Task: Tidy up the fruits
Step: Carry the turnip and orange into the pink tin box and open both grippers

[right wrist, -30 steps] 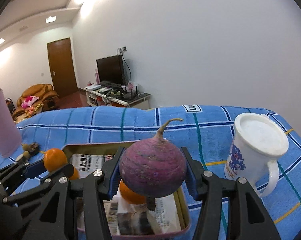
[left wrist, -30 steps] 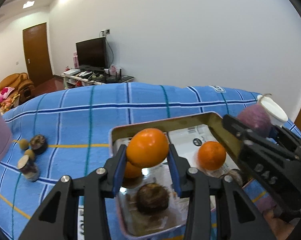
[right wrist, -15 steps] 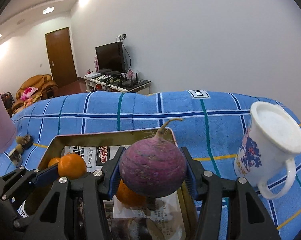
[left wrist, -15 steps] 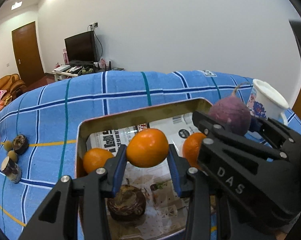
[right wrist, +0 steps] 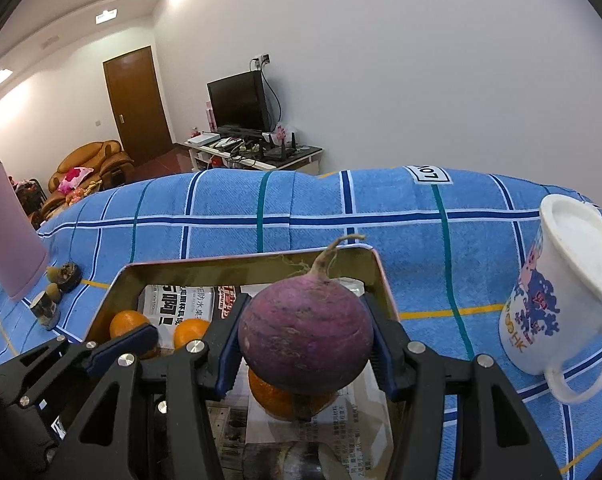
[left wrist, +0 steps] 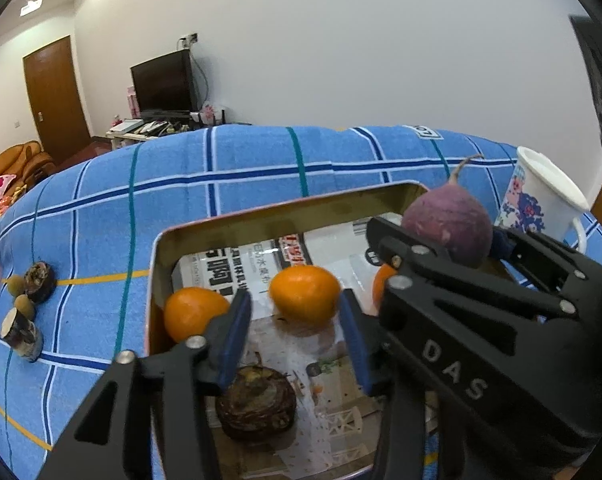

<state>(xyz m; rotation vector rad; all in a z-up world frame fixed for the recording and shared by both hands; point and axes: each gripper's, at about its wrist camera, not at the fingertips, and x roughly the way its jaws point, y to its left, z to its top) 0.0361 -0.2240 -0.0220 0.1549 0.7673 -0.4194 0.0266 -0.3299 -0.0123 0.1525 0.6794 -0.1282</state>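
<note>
Over tray (left wrist: pixel 285 216) | left gripper (left wrist: pixel 297 336) fingers just opening, orange (left wrist: pixel 305 294) loose | right gripper (right wrist: pixel 307 344) "DAS" clamps radish (right wrist: pixel 307 330)

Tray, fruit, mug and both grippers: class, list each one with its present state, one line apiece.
Tray: upright on the cloth, lined with newspaper.
Left gripper: jaws just opened, pads clear of the orange lying in the tray.
Right gripper: shut on the purple radish, held above the tray.
Mug: upright on the cloth, outside the tray.
</note>
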